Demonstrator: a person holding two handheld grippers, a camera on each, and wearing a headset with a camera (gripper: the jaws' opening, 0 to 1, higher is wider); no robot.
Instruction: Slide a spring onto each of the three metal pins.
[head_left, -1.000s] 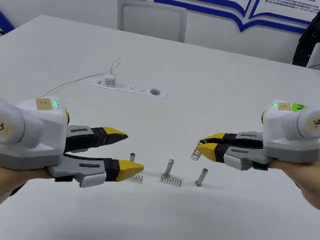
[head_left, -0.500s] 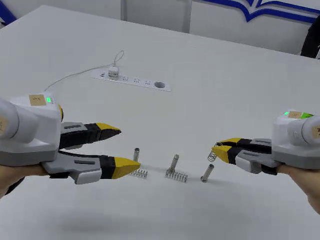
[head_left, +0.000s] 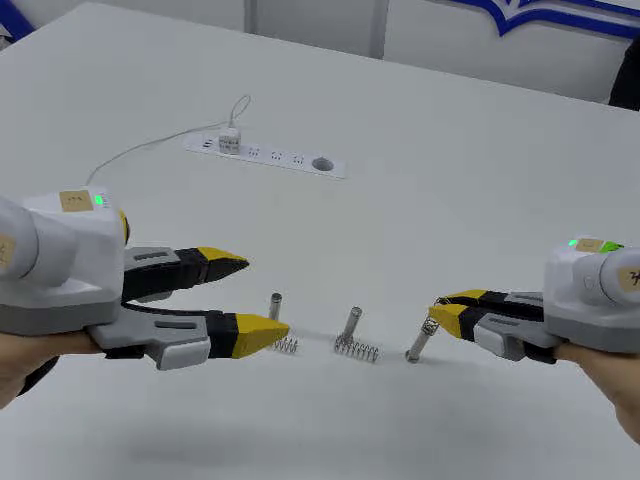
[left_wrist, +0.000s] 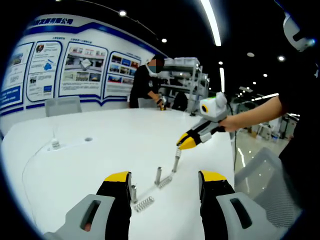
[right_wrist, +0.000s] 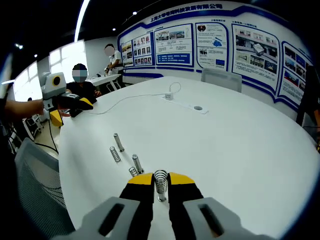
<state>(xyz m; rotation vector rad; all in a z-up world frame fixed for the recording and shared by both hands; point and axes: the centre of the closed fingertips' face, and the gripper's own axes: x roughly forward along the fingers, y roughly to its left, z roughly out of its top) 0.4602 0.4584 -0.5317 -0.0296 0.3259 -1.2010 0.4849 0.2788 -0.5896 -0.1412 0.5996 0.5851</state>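
Note:
Three short metal pins stand in a row on the white table: left pin (head_left: 276, 304), middle pin (head_left: 352, 321), right pin (head_left: 418, 343). One loose spring (head_left: 286, 345) lies by the left pin and another (head_left: 355, 349) by the middle pin. My right gripper (head_left: 436, 309) is shut on a third spring (head_left: 430, 325) (right_wrist: 160, 182), held upright right at the top of the right pin (right_wrist: 161, 198). My left gripper (head_left: 264, 297) (left_wrist: 165, 177) hovers open just left of the left pin (left_wrist: 133, 192), with nothing between its fingers.
A white power strip (head_left: 265, 156) with a plug and cable (head_left: 230, 140) lies farther back on the table (head_left: 450, 180). People stand at a bench behind the table (left_wrist: 147, 85).
My right gripper has carried the spring down and to the right, to the top of the right pin. The left gripper has stayed open in about the same place. The head camera has shifted.

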